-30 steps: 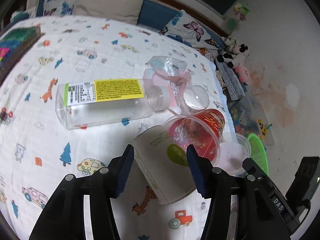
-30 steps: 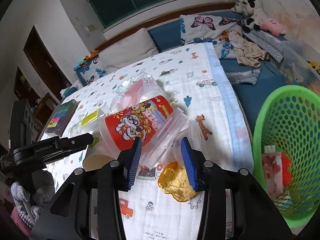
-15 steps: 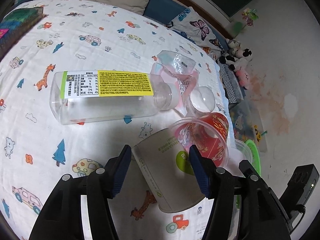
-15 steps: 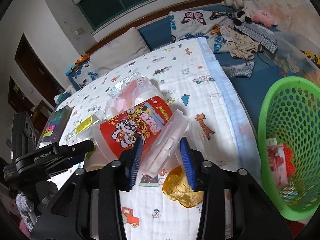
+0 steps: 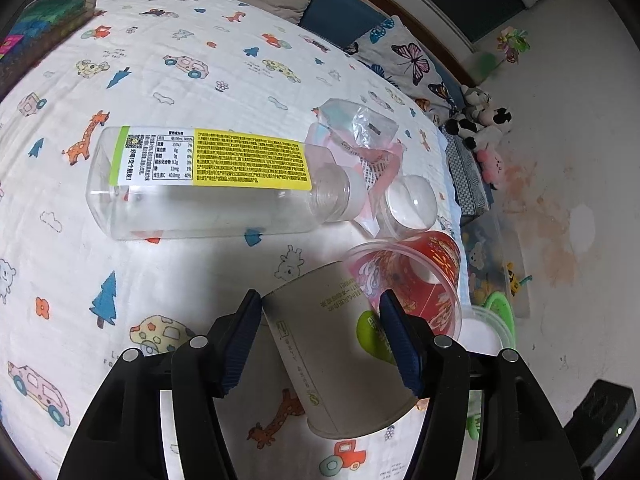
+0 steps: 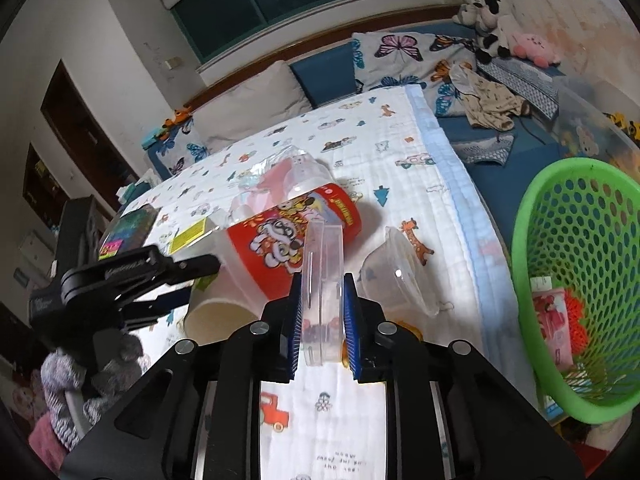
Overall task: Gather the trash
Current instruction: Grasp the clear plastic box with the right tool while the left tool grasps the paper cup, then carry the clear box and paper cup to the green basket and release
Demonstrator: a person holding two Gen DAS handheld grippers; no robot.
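The right hand-held gripper [image 6: 322, 320] is closing on a clear lid [image 6: 324, 276], which may slip or crack; the left hand-held gripper [image 5: 320, 340] straddles the paper cup [image 5: 336, 344], barely clamped.

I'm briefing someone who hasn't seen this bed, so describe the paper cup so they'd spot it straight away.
On the cartoon-print blanket, just below the long clear bottle, a pale paper cup lies on its side between the open pads of the left gripper. Unlike the red printed cup touching it, it is opaque off-white with a green logo.
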